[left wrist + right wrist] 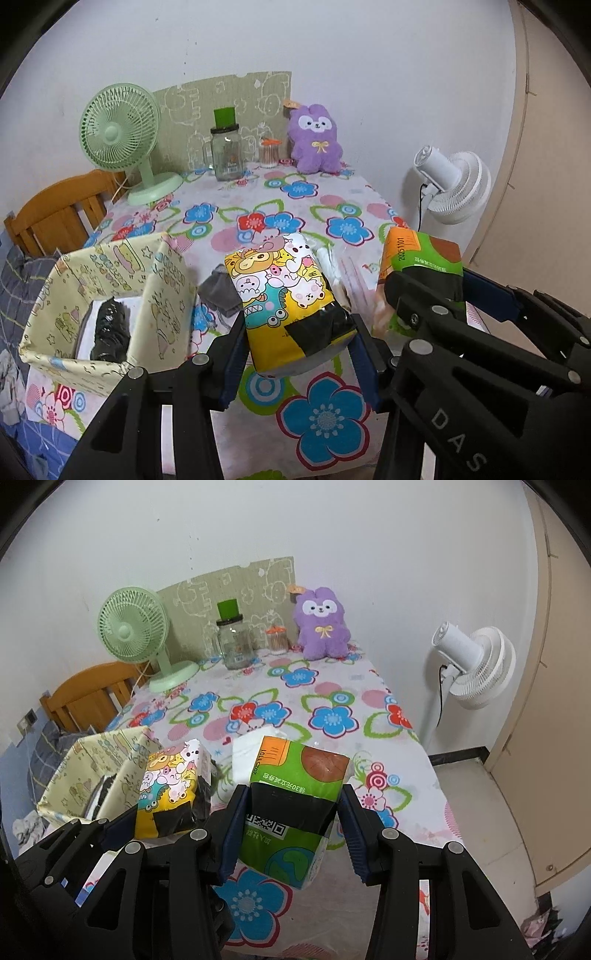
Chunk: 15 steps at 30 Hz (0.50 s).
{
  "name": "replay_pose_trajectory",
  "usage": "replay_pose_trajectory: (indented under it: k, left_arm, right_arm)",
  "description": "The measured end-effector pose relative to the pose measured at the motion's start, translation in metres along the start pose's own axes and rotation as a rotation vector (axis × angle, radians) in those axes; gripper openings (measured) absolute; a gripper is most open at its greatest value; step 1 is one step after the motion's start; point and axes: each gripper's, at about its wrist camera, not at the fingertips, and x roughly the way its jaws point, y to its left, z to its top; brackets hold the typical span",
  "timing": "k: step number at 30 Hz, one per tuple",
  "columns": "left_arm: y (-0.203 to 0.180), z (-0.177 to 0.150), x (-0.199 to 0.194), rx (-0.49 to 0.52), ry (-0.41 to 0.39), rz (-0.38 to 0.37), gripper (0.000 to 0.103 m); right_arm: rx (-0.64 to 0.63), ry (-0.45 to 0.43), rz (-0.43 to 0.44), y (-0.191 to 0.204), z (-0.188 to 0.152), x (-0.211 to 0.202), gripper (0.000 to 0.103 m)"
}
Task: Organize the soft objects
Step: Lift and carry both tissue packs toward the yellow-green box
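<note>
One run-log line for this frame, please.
left gripper: shut on cartoon tissue pack | right gripper: shut on green tissue pack | both off tablecloth | fabric bin: left

At the back of the flowered counter (258, 206) a green fan (122, 136) stands at the left, with a glass jar (226, 153) with a green lid beside it and a small jar of swabs (269, 154) next to that. A patterned board (229, 110) leans on the wall behind them. A wooden chair (59, 214) sits left of the counter, and a white fan (476, 668) stands on the floor at the right.
</note>
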Motion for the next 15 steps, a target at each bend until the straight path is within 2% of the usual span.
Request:
replay_pose_trajectory:
  k: [15]
  left_arm:
    - [0.018, 0.019, -0.025, 0.003, -0.038, 0.011, 0.053]
  right_arm:
    - [-0.029, -0.024, 0.026, 0.024, 0.022, -0.02, 0.051]
